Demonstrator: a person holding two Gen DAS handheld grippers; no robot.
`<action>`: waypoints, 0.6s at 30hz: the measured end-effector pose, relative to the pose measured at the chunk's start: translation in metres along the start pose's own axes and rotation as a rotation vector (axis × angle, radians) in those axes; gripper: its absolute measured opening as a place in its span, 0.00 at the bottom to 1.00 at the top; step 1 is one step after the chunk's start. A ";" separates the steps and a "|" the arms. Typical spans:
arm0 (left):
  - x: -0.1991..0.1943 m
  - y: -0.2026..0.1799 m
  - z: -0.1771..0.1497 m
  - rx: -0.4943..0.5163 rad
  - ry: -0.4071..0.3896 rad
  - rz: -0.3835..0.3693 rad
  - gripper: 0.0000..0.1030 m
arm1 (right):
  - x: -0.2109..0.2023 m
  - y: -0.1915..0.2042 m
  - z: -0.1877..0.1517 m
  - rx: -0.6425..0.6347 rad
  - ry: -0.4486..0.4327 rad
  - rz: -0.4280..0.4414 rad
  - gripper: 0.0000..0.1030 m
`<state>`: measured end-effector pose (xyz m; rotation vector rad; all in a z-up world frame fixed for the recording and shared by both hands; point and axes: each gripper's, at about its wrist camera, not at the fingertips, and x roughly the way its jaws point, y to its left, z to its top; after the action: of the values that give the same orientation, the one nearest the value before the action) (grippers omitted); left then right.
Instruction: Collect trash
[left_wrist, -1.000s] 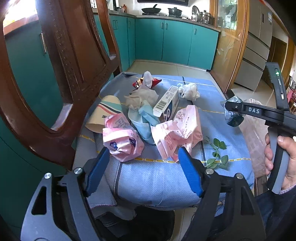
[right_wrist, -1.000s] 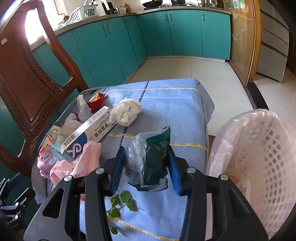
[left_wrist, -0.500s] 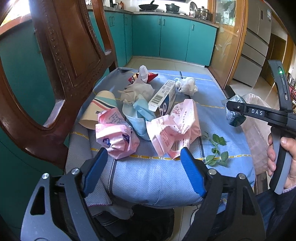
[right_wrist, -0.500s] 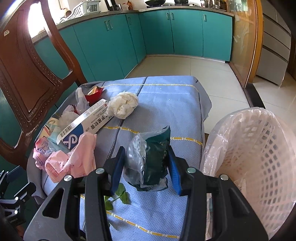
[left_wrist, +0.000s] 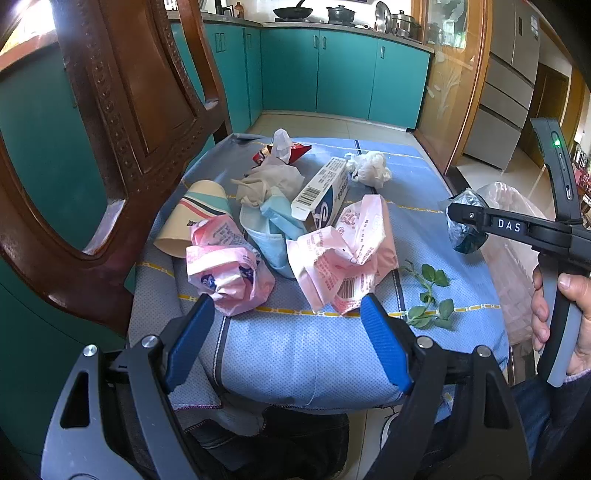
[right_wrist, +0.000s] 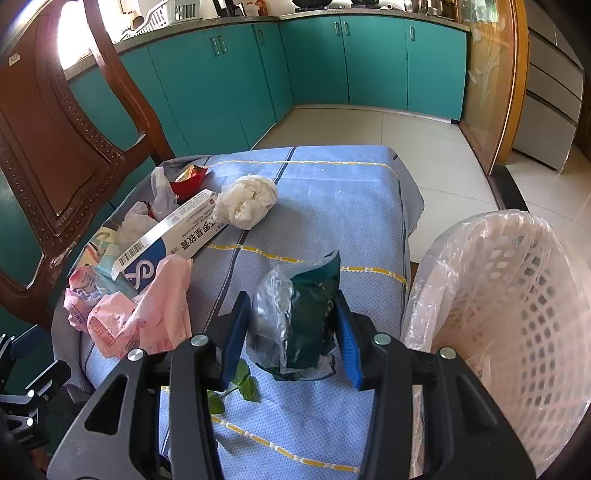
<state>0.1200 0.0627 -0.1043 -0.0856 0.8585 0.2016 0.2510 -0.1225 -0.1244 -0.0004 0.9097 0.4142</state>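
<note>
Right hand-held gripper (right_wrist: 291, 325) pinches a crumpled dark green and clear wrapper (right_wrist: 299, 317) between its blue pads, above the blue-clothed seat cushion (left_wrist: 303, 354), just beside the white mesh bin (right_wrist: 517, 310). We see the bin lined with a clear bag; inside, only a scrap with print low by the wall, rest unclear. Left hand-held gripper (left_wrist: 288, 339) hangs wide, nothing between its jaws, near the front of the trash pile: pink wrappers (left_wrist: 343, 254), paper cup (left_wrist: 195, 221), ointment box (left_wrist: 321, 192), white tissue ball (left_wrist: 369, 166), leafy sprig (left_wrist: 428, 299). Versus earlier, we note the wrapper is gripped the same and the bin looms larger in the right view.
</note>
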 end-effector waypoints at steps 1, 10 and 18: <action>0.000 0.000 0.000 0.000 0.000 -0.001 0.79 | 0.000 0.000 0.000 -0.001 0.000 0.000 0.44; 0.001 -0.002 -0.001 0.007 0.008 -0.003 0.79 | 0.001 -0.001 -0.001 -0.002 0.012 -0.007 0.44; 0.003 -0.001 -0.002 0.003 0.011 -0.003 0.79 | 0.001 0.000 -0.001 -0.005 0.016 -0.011 0.44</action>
<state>0.1204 0.0620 -0.1076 -0.0851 0.8695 0.1972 0.2509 -0.1224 -0.1261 -0.0131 0.9242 0.4067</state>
